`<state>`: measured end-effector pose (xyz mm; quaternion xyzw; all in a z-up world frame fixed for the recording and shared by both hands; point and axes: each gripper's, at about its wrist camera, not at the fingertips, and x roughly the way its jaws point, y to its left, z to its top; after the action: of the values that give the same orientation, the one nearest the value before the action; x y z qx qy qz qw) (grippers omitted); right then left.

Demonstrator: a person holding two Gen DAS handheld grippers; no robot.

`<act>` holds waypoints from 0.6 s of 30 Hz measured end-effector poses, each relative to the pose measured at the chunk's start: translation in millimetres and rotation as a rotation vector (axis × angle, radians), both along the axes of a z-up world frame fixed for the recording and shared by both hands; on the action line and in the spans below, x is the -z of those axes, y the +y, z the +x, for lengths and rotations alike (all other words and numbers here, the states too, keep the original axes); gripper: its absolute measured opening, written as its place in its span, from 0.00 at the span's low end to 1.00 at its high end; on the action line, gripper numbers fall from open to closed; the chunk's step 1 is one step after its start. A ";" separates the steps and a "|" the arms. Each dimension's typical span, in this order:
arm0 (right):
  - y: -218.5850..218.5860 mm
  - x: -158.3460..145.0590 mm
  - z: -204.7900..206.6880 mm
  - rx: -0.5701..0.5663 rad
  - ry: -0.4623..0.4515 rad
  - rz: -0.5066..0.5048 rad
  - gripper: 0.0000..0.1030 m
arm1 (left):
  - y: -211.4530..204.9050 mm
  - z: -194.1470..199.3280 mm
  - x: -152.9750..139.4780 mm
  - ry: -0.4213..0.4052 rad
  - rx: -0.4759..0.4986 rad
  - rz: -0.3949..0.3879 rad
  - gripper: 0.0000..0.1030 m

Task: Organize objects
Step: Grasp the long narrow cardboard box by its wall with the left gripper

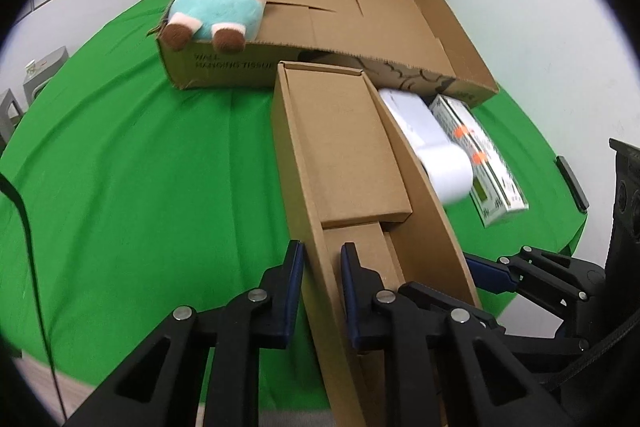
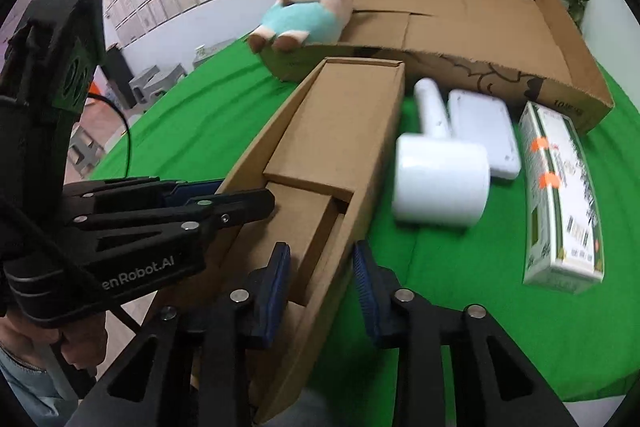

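Handheld two-finger grippers, left and right wrist views.
The left gripper (image 1: 320, 267) and right gripper (image 2: 322, 269) are showing matte black triangulated linkage arms with round silver pivot pins, and fingers (image 1: 294, 263) carrying ribbed dark-blue pads. White lettering reading "enRobot.AI" is appearing on the left gripper's body, with a black cable (image 2: 120, 123) looping behind it and a bare-skinned hand (image 2: 48, 341) showing beneath.

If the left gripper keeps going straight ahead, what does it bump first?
Probably the big cardboard tray. The left gripper straddles the long box's side wall, which points there; depth is unclear.
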<state>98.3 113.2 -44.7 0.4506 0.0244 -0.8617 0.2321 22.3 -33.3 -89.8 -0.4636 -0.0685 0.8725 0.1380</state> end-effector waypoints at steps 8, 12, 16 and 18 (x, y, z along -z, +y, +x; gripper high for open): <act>-5.3 5.5 1.8 0.018 0.021 0.010 0.29 | 0.9 7.5 2.4 -0.003 -0.058 0.002 0.16; -6.3 0.5 3.4 0.036 0.058 0.028 0.27 | 1.7 9.2 0.4 0.011 -0.070 0.007 0.15; -0.4 -16.0 6.5 0.061 0.123 -0.011 0.27 | 3.9 13.4 -20.0 0.098 -0.078 -0.001 0.15; 3.3 -28.0 9.0 0.078 0.166 -0.042 0.26 | 6.0 13.6 -34.5 0.149 -0.079 -0.009 0.15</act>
<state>107.3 116.5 -16.7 0.3731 0.0079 -0.9048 0.2051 35.9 -27.3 -55.4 -0.3951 -0.0725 0.9096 0.1061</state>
